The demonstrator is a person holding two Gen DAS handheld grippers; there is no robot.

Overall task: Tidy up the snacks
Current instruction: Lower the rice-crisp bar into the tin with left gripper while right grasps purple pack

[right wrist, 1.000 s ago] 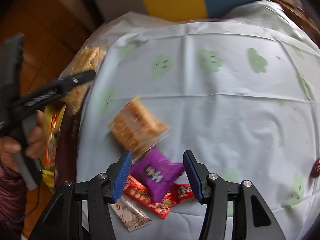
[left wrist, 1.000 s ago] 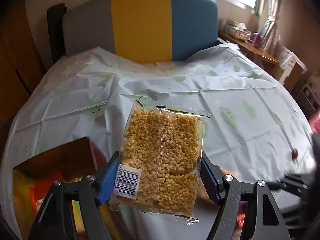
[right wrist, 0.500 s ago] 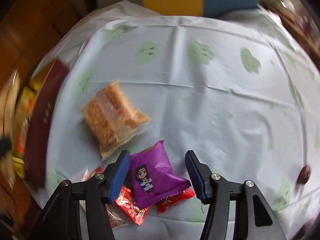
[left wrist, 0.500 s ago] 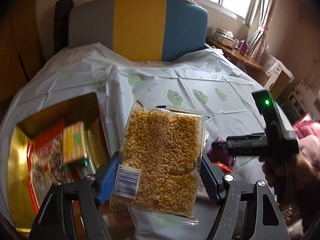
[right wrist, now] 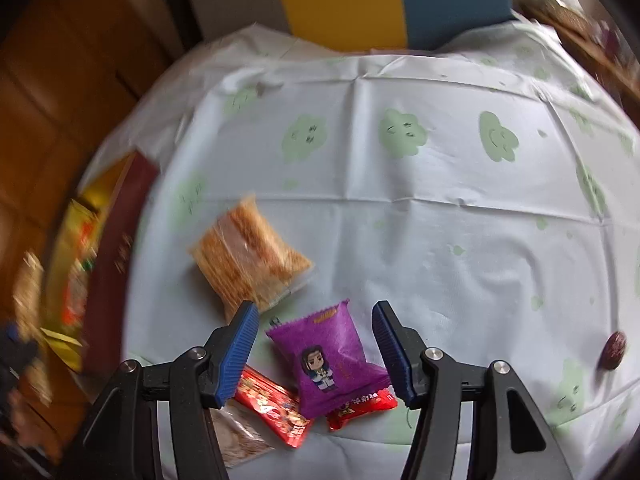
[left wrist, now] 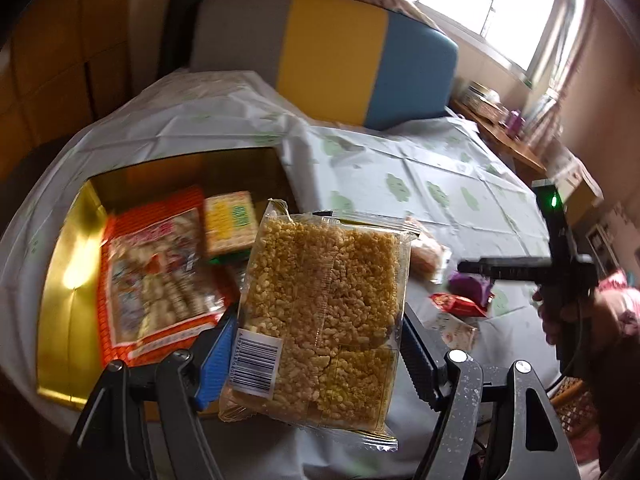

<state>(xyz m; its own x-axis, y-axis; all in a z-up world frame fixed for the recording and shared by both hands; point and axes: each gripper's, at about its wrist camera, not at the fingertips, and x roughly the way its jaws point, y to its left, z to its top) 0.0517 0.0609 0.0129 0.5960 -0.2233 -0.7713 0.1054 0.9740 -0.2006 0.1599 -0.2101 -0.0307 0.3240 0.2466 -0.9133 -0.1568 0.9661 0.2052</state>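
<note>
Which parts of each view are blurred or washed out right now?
Left wrist view: window blown out, glare on the gold box wall, packets inside smeared, rice cake pack sharp. Right wrist view: left edge streaked with motion blur, purple packet sharp; both bent by fisheye.

A grey, yellow and blue headboard (left wrist: 332, 60) fills the upper centre; a bright window (left wrist: 488, 8) sits upper right, wooden cabinets (right wrist: 60, 80) at left.
</note>
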